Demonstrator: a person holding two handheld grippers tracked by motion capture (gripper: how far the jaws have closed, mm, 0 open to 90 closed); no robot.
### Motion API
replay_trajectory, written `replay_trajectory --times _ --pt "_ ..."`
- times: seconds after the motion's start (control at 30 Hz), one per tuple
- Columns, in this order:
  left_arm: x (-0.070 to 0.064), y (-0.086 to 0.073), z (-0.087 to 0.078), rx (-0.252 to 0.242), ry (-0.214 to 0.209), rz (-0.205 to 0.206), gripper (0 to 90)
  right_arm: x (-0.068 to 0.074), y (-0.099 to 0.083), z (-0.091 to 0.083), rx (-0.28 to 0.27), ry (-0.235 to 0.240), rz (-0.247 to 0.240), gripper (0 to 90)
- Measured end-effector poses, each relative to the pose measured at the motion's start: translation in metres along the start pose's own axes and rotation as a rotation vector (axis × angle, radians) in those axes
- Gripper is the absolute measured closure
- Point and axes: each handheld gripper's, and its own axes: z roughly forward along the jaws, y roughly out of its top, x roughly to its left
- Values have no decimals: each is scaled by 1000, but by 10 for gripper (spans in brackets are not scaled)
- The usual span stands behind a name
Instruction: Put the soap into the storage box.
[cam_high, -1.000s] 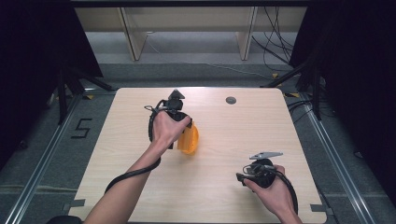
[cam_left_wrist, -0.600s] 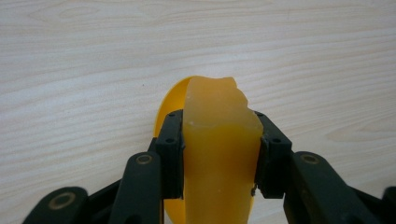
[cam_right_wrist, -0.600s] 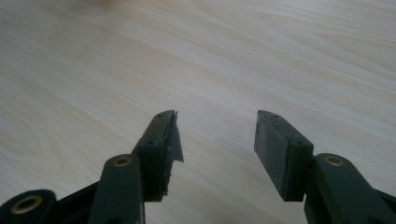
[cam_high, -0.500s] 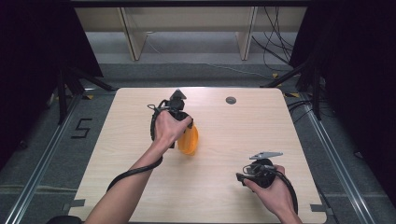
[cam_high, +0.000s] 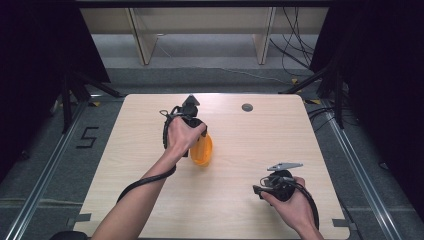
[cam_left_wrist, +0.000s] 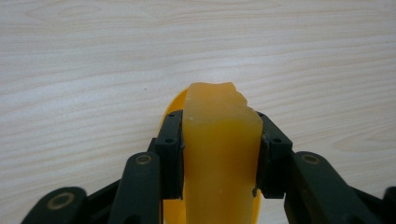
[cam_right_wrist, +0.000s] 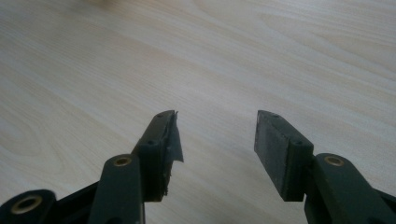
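Your left tongs (cam_high: 200, 142) and the orange piece (cam_high: 204, 150) they clamp block the bench (cam_high: 250, 145) middle. Your right tongs (cam_high: 262, 190) sit near the near right corner. A small dark disc (cam_high: 247, 107) lies by the far edge; elsewhere you pass freely.

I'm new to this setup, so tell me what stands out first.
The orange object grabs the eye: the left hand-held gripper is shut on it, over the middle of the wooden table. The right hand-held gripper is open over bare wood near the table's front right.
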Motion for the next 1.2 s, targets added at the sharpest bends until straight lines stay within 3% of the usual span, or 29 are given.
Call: replay_trajectory --times 0.03,0.07,0.1,0.33,0.37,0.4,0.5,0.57,0.6,0.63,0.7,0.8,1.2 --pt "0 0 1 0 3 0 600 0 0 0 0 -8 1 493" --pt "0 1 3 -3 3 11 599 0 -1 3 -36 5 9 493" --pt "0 1 3 -3 4 17 598 -1 -1 1 -12 52 14 493" --pt "-2 1 7 -12 12 31 594 -2 -1 1 -14 51 7 493" --pt "-2 1 8 -16 13 34 593 0 -1 2 -32 29 14 493" --pt "-2 1 8 -18 12 41 592 -2 -1 2 -19 56 8 493" --pt "-3 1 8 -19 15 51 591 -2 -1 1 -13 52 4 493" --pt "-3 1 8 -20 16 52 589 0 -2 3 -45 19 12 493" --pt "-3 1 8 -20 16 52 589 0 -2 3 -44 22 18 493" --pt "-3 1 8 -23 15 56 588 -1 -1 1 -11 54 13 493" --pt "-2 0 7 -26 17 61 582 -1 -1 2 -36 20 7 493" --pt "-2 -1 6 -36 6 64 560 -2 -1 1 -14 56 2 493" --pt "0 -3 2 -52 3 69 530 -1 -1 1 -7 51 10 492"
